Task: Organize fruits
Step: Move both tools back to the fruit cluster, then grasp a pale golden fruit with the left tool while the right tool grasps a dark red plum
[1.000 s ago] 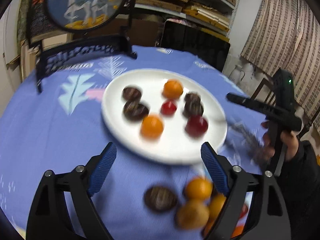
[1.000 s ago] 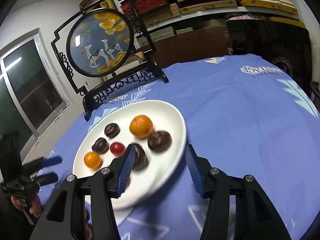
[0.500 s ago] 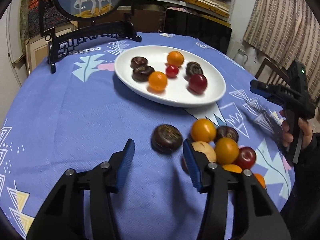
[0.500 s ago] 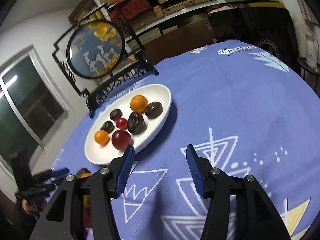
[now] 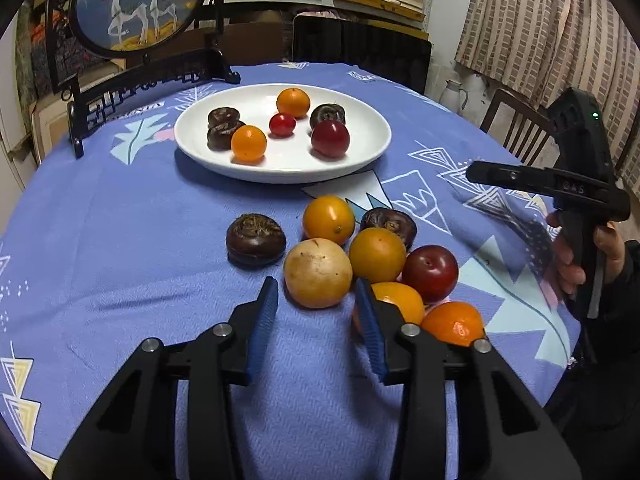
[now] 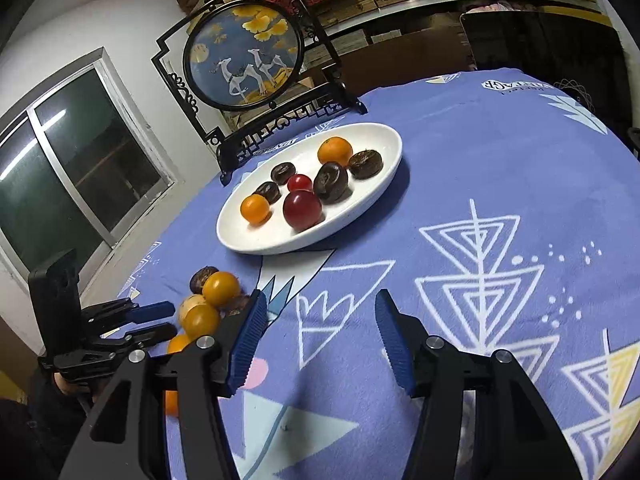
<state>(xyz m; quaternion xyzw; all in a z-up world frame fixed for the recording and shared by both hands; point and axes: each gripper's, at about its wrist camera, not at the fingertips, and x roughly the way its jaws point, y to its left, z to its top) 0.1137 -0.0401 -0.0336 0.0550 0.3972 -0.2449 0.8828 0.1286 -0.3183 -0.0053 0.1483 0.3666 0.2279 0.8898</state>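
A white plate [image 5: 362, 160] [image 6: 244, 242] on the blue cloth holds several fruits: oranges, red plums and dark brown ones. Nearer lies a loose pile with a pale yellow fruit [image 5: 318, 272], oranges [image 5: 329, 219], a red plum [image 5: 430, 273] and a dark brown fruit [image 5: 256, 240]. My left gripper [image 5: 315, 287] is low over the cloth, and its jaws are closing with the pale yellow fruit between the tips; the pads do not visibly press it. My right gripper [image 6: 320, 300] hovers open over bare cloth in front of the plate, with nothing between its fingers.
A round deer picture on a black stand [image 5: 136, 4] [image 6: 244, 56] stands behind the plate. A wooden chair [image 5: 516, 120] and a white kettle [image 5: 454, 94] are beyond the table's right edge. A window [image 6: 60, 184] is at the left wall.
My left gripper has pulled back from the plate to the loose pile, and its jaws have narrowed around the pale fruit. My right gripper has backed away from the plate over the cloth.
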